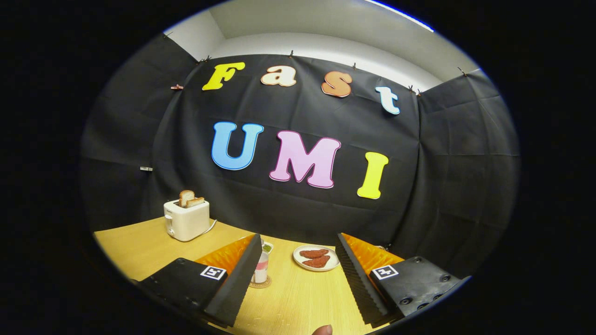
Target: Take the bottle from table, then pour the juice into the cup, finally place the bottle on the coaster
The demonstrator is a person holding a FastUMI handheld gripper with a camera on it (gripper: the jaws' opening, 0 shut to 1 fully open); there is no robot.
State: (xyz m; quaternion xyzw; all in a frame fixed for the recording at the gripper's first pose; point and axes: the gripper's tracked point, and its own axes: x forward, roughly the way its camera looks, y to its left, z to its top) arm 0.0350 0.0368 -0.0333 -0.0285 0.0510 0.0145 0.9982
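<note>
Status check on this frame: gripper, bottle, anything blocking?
Gripper open, holding nothing. Bottle upright on coaster, beside the left finger. Plate of food ahead, toaster further off; nothing between the fingers.

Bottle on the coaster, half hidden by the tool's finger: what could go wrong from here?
1. The bottle stands on the coaster right beside one finger of the open tool; pulling back or swinging sideways could clip and topple it.
2. The plate with food sits just ahead between the fingers; pushing forward could shove it.
3. The finger hides part of the bottle, so whether it stands square on the coaster cannot be judged.
</note>
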